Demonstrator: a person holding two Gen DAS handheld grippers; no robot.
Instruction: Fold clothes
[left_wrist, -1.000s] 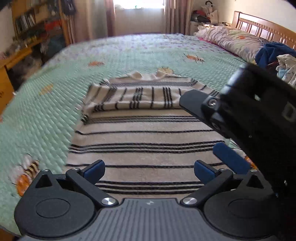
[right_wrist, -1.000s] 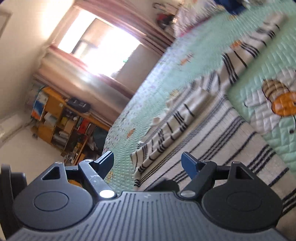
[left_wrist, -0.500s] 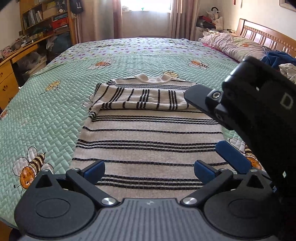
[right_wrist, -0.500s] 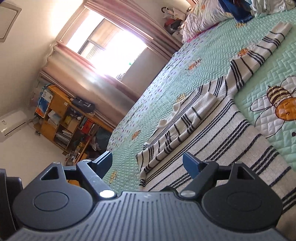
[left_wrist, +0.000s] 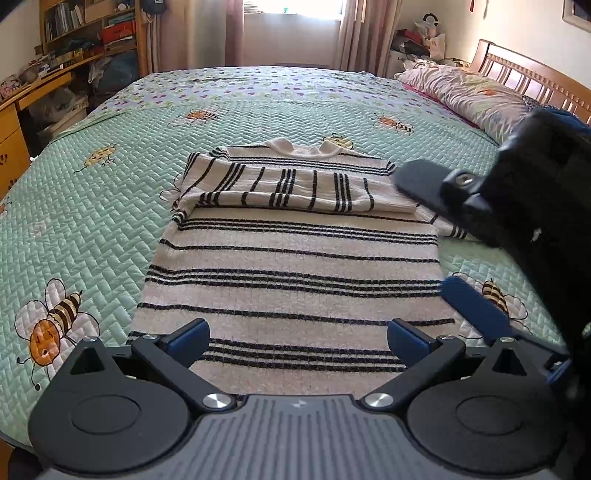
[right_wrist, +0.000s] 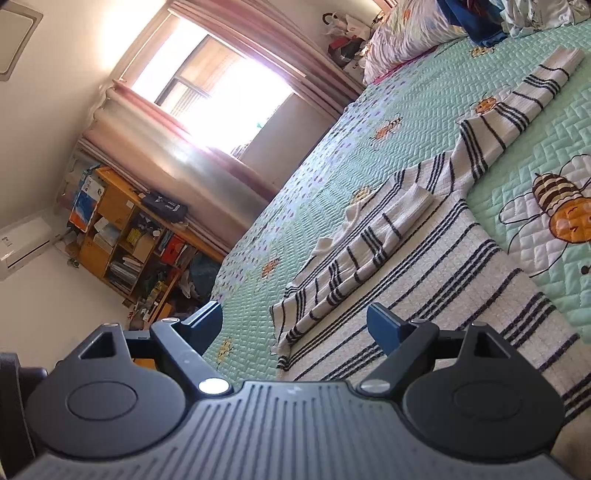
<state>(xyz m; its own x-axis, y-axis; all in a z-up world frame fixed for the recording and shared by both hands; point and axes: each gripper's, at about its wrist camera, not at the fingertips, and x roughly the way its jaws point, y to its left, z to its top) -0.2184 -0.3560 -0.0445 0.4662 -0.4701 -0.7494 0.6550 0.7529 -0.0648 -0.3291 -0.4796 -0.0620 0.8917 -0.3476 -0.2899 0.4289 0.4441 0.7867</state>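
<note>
Striped knit sweater (left_wrist: 295, 266) lies flat on the bee-print quilt (left_wrist: 92, 229), one sleeve folded across its chest, the other sleeve (right_wrist: 517, 110) still stretched out.

We hold both the left gripper (left_wrist: 295, 338) and the right gripper (right_wrist: 295, 321) wide open above the hem, gripping nothing. We judge the knit soft, light and floppy, likely to sag; we'd pinch the outstretched sleeve near its cuff.

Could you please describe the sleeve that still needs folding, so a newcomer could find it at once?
On the green bee-print quilt lies a white sweater with black stripes. One sleeve is folded across its chest; the other sleeve stretches straight out sideways onto the quilt.
</note>
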